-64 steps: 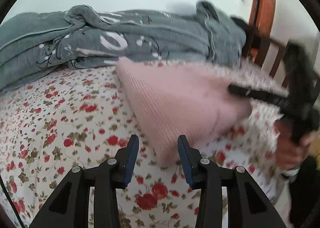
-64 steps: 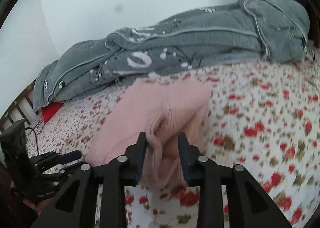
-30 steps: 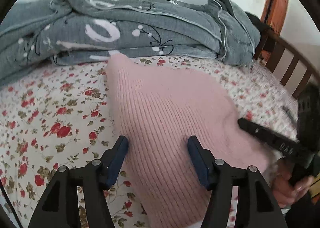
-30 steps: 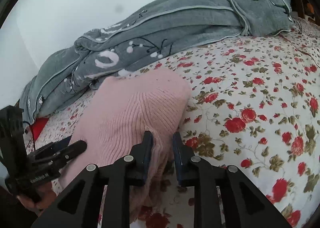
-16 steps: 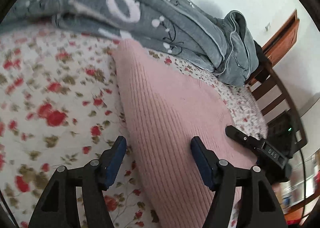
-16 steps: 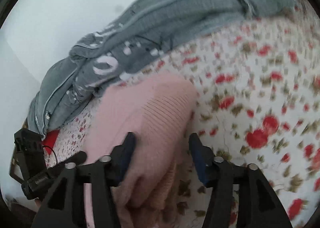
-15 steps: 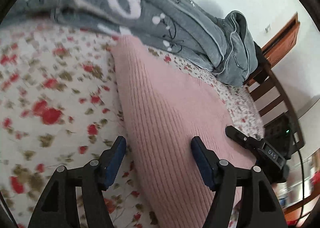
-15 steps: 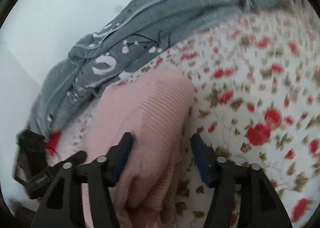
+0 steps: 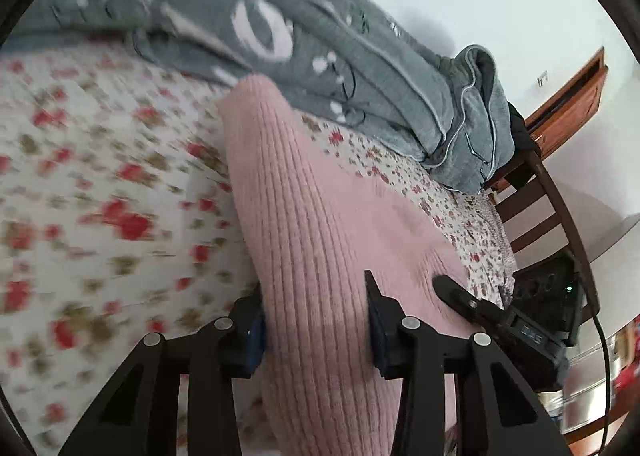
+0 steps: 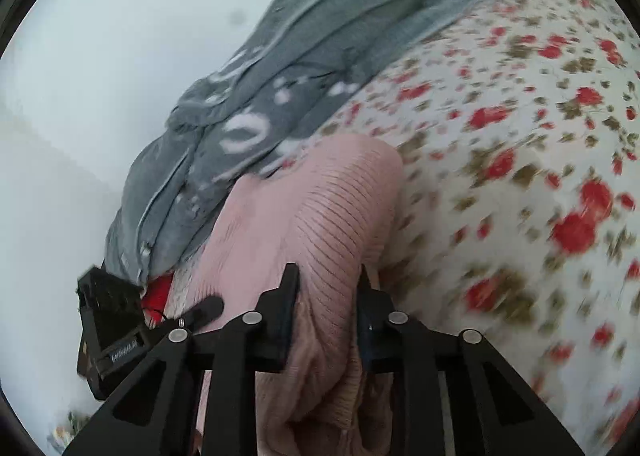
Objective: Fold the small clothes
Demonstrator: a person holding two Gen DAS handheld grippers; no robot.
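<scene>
Both tongs have closed in: left tongs point(image 9: 316, 320) and right tongs point(image 10: 326, 304) each straddle one pink knit point(image 9: 320, 223), gaping.

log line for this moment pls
step: fold | left tongs: open, straddling pink sweater | right tongs: open, straddling sweater edge | surface: floral bedsheet

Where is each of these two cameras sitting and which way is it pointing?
Left wrist: sits on the left gripper, looks along the pink knit garment toward the grey blanket and wooden bed rail; its own two fingers show.
Right wrist: sits on the right gripper, looks across the floral sheet toward the wall; its own fingers show.
Shared: garment, blanket, sheet, and each sees the other gripper.
</scene>
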